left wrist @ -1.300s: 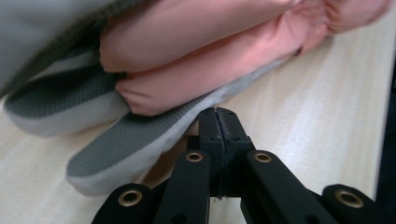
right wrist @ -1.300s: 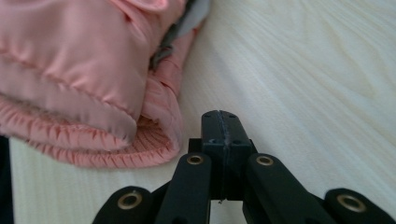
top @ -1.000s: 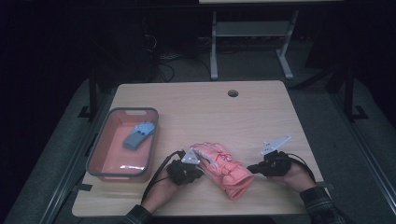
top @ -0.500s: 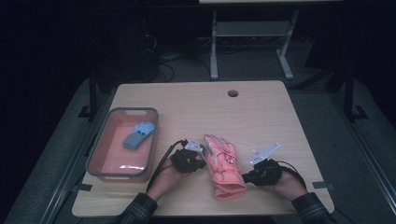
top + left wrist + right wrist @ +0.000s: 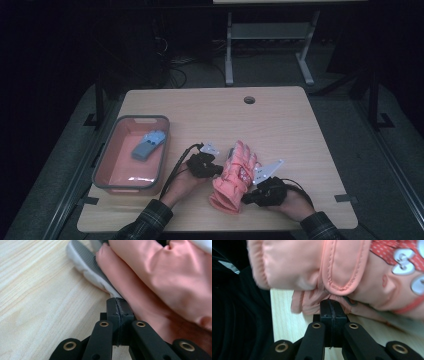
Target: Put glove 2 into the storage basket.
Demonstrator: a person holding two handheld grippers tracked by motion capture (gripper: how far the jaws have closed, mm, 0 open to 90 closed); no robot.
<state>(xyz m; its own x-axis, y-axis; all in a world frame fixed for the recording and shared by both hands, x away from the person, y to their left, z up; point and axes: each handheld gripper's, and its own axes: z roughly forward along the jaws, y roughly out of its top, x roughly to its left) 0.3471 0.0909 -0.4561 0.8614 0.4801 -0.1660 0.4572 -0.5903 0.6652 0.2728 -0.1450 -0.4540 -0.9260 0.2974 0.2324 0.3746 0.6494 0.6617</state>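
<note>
From the high view, the pink glove (image 5: pixel 235 177) lies on the wooden surface (image 5: pixel 280 125) near its front edge, cuff toward the person, with the left gripper (image 5: pixel 216 170) at one side of it and the right gripper (image 5: pixel 248 198) at the cuff end. A pink tray (image 5: pixel 107 165) with a blue glove (image 5: pixel 148 145) in it sits well apart to the left. Both forearms come in low from the bottom, hands wrapped around the grippers and held close to the surface.

In the left gripper view, the fingers (image 5: pixel 113 308) are clenched tight together, their tips pinching the glove's edge where grey-and-white palm fabric meets the pink shell. That is a thin bite; I'd say any lift should be slow and level so the seam doesn't slip free.

In the right gripper view, the fingers (image 5: pixel 325 308) are likewise pressed fully together, nipping the gathered fabric under the cuff strap. The glove hangs over them, its dotted red patch and white shapes to the right. To carry it to the tray cleanly, both hands probably need to rise together, keeping the glove taut between the two pinches.
</note>
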